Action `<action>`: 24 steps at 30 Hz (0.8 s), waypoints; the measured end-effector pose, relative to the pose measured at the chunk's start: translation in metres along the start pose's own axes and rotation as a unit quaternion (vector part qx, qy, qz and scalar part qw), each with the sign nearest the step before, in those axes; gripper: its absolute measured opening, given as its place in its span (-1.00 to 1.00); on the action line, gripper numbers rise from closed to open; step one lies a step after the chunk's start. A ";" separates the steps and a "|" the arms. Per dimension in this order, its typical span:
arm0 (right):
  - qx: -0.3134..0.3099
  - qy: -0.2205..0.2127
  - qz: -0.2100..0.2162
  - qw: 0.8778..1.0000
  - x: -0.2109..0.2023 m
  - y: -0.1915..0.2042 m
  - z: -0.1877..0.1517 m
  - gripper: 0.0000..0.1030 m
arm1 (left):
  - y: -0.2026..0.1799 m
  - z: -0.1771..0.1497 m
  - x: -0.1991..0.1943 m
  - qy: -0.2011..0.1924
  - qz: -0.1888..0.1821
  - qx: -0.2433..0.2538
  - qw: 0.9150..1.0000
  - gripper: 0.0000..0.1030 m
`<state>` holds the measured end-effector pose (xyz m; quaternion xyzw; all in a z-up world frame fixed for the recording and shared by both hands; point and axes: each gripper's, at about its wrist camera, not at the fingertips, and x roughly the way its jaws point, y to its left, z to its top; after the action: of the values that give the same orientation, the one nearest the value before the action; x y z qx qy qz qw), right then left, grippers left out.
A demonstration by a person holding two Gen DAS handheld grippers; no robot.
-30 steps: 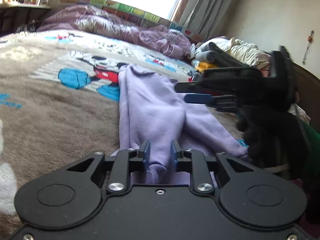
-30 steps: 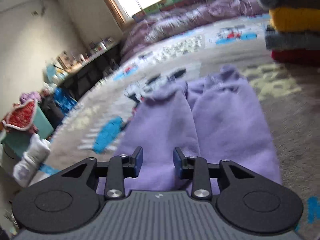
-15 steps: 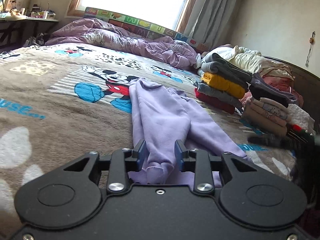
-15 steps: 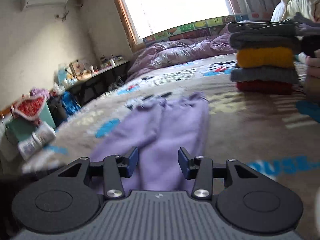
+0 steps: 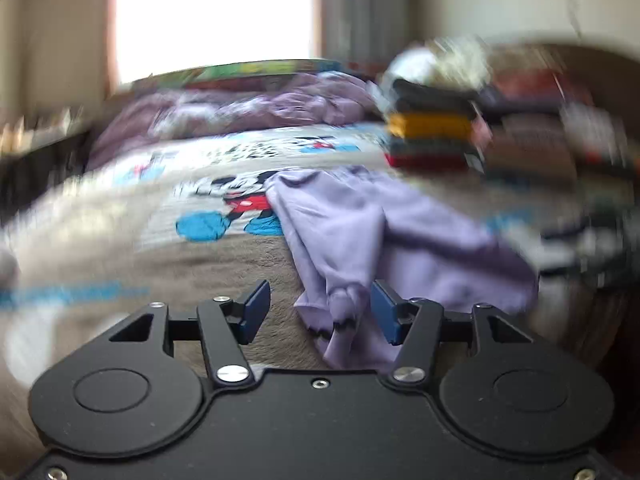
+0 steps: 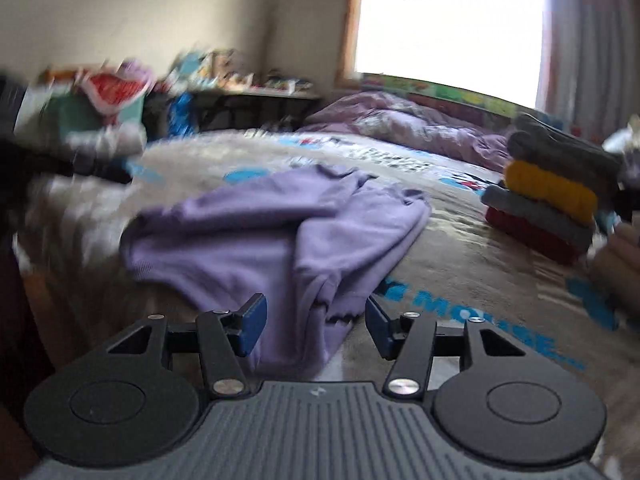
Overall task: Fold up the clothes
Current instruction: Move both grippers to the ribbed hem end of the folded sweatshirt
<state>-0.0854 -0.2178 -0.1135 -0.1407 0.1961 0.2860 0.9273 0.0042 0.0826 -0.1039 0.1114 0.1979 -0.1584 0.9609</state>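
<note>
A lilac garment [image 5: 360, 232] lies rumpled lengthwise on the brown cartoon-print blanket [image 5: 208, 264]. In the left wrist view its near hem sits bunched between the blue pads of my left gripper [image 5: 320, 312], whose jaws are opening; the cloth lies close to the right pad but is not pinched. In the right wrist view the same lilac garment [image 6: 256, 232] spreads ahead, one folded end reaching down between the jaws of my right gripper [image 6: 316, 324], which are also opening and stand apart from the fabric.
A stack of folded clothes [image 5: 436, 132] [image 6: 552, 196] stands on the bed at the right. A purple duvet [image 6: 400, 124] lies crumpled under the window. A cluttered desk [image 6: 256, 88] and bags [image 6: 108, 100] line the left wall. Part of a hand [image 6: 620, 256] shows at the right edge.
Both grippers' jaws have widened and the left has let go of the lilac hem. The right gripper has swung to the garment's end. Both views have rolled, and the garment lies more rumpled.
</note>
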 end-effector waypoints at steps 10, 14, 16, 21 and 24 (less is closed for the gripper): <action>-0.135 0.072 -0.035 0.988 0.013 0.036 -0.019 0.07 | -0.068 -0.060 0.031 0.096 0.072 0.405 0.906 0.08; -0.170 0.058 -0.057 0.982 0.014 0.043 -0.025 0.10 | -0.067 -0.070 0.042 0.070 0.089 0.433 0.894 0.16; -0.185 0.048 -0.068 0.979 0.014 0.045 -0.027 0.17 | -0.066 -0.070 0.048 0.057 0.102 0.448 0.887 0.17; -0.219 0.040 -0.082 0.971 0.013 0.044 -0.026 0.24 | -0.067 -0.074 0.053 0.040 0.101 0.499 0.860 0.17; -0.238 0.035 -0.080 0.967 0.016 0.041 -0.028 0.26 | -0.064 -0.077 0.060 0.012 0.107 0.508 0.854 0.18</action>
<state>-0.1049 -0.1876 -0.1515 -0.3826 0.1425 0.2438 0.8797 0.0073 0.0292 -0.2075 0.6066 0.0877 -0.1316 0.7791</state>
